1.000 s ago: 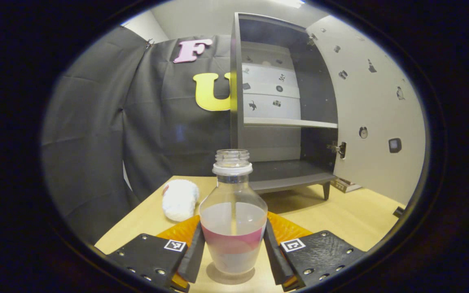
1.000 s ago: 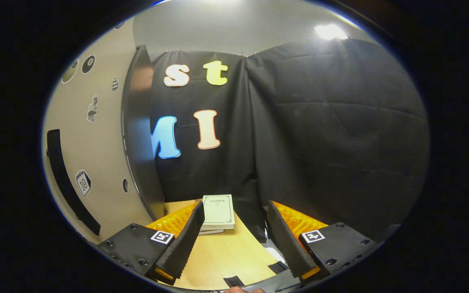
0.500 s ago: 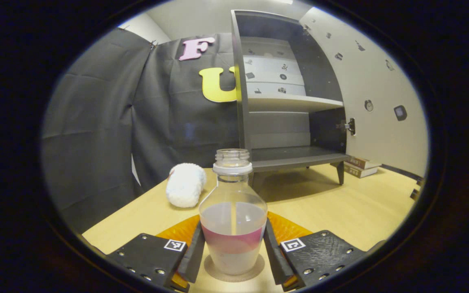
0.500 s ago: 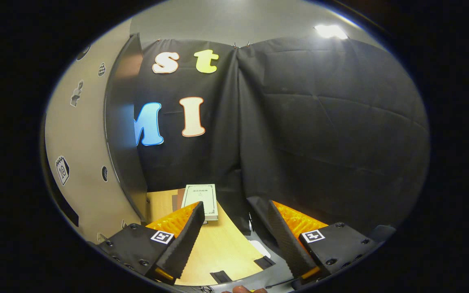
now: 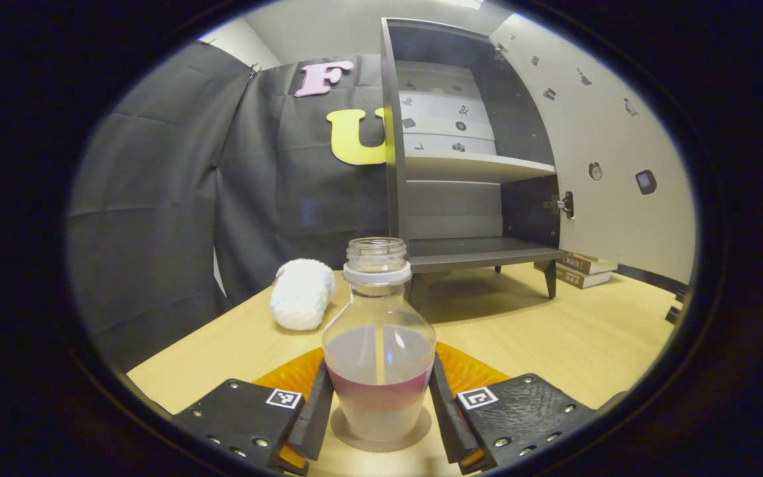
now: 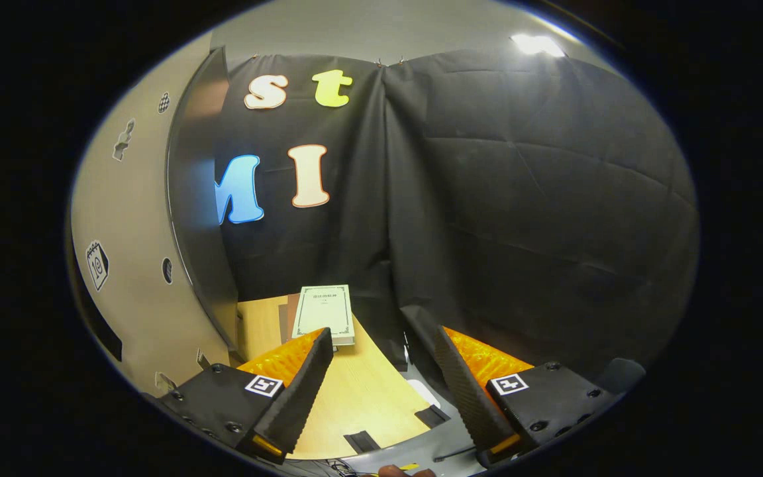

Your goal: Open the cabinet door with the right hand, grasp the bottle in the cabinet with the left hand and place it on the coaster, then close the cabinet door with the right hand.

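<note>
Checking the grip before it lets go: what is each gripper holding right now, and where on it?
The left gripper holds the bottle by its lower body, on the coaster. The right gripper is open, holding nothing.

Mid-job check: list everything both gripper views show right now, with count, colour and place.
bottle: one, clear with pink band, uncapped, upright on the coaster
coaster: one, tan, on table under bottle
cabinet: one, dark grey, on table, shelves bare
door: one, beige with stickers, open
towel: one, white, rolled, left of cabinet
books: small stack, pale cover, table edge past the door
table: one, light wood
left gripper: one, fingers on bottle's sides
right gripper: one, open, holding nothing
</note>
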`<state>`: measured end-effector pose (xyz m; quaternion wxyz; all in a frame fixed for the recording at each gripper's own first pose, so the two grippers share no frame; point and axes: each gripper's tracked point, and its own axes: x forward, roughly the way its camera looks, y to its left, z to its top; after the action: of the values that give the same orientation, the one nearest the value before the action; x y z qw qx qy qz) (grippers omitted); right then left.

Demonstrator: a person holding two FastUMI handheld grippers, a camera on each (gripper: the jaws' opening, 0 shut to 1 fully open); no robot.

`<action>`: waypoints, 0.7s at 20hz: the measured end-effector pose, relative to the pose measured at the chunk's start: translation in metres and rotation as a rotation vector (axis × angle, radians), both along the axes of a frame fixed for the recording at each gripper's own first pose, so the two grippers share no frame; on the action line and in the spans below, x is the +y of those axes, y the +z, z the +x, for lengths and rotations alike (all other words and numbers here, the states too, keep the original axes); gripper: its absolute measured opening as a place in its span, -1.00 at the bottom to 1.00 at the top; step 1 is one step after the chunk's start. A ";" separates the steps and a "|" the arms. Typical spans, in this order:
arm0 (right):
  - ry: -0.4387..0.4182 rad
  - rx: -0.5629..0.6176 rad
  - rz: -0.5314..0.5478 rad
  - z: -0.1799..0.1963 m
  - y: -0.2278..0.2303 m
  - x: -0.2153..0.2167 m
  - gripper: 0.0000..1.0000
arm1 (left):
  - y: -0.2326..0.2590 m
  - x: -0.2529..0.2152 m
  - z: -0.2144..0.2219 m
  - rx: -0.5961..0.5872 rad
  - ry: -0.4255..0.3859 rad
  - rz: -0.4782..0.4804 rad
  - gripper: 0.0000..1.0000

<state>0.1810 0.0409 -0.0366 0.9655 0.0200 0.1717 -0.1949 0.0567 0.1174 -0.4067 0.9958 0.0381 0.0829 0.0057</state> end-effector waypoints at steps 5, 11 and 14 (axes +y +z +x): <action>0.001 0.010 0.034 -0.011 -0.013 0.002 0.96 | -0.002 -0.007 0.003 0.035 -0.023 0.031 0.39; -0.009 0.029 0.050 -0.029 -0.036 -0.005 0.96 | 0.018 0.004 0.002 0.031 0.003 -0.012 0.82; -0.001 0.043 0.067 -0.036 -0.051 -0.003 0.96 | 0.038 -0.002 0.005 0.023 -0.022 0.024 0.82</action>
<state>0.1448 0.0378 -0.0878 0.9603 0.0481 0.1990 -0.1897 0.0614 0.1151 -0.3684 0.9943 0.0509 0.0939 -0.0045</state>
